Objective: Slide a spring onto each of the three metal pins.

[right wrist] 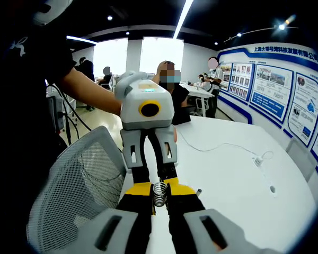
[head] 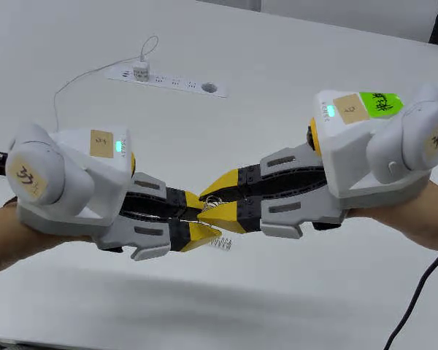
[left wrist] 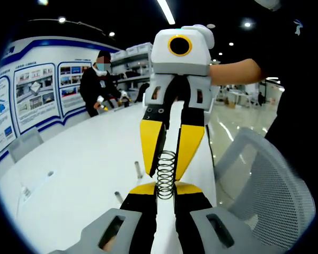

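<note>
Dead centre in the head view, left gripper (head: 202, 216) and right gripper (head: 204, 205) meet tip to tip. Right jaws pinch a spring (head: 212, 203), probably to steer it. Spare spring (head: 220, 243) lies on the bench (head: 277, 124) at 6 o'clock.

Left gripper view: a pin (left wrist: 139, 169) stands at the spring's 9 o'clock. Can't tell if the left jaws grip anything.

Right gripper view: same spring (right wrist: 159, 193) between the tips.

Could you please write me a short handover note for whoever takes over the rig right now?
Right gripper: shut on a spring, tip to tip with the left gripper.
The left one's jaws sit at the spring's other end; grip unclear.
A second spring lies on the table under the tips. Two pins stand bare in the left gripper view.
Done: no spring seen on a pin.
Left: seat springs on the pins.
</note>
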Demonstrator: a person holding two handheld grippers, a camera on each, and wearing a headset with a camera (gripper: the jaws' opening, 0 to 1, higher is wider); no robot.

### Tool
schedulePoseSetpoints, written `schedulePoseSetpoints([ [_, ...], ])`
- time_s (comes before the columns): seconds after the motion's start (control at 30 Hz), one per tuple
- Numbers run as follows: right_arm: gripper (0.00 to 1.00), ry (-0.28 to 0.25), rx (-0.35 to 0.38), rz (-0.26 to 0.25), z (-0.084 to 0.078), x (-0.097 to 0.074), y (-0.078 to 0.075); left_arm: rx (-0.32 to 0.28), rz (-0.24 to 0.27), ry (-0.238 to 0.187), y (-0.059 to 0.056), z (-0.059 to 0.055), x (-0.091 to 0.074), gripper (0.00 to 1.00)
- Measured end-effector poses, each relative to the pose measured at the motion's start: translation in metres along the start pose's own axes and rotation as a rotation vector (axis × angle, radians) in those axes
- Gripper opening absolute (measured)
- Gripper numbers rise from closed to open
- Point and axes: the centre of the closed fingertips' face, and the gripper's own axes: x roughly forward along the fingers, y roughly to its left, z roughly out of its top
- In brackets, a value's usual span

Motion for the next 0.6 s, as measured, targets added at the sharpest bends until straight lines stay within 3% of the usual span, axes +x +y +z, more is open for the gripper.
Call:
schedulePoseSetpoints([
  [0.07, 0.11, -0.007, 0.007, 0.0, 0.001, -0.001, 0.0, -0.043, -0.01, -0.013, -0.001, 0.002, 0.0, 0.11],
  [0.3, 0.11, -0.002, 0.007, -0.024, -0.001, -0.003, -0.004, -0.05, 0.002, -0.021, 0.001, 0.003, -0.001, 0.15],
  [0.6, 0.11, -0.024, 0.026, -0.072, 0.001, -0.01, -0.016, -0.063, 0.053, -0.011, 0.01, -0.002, -0.004, 0.41],
])
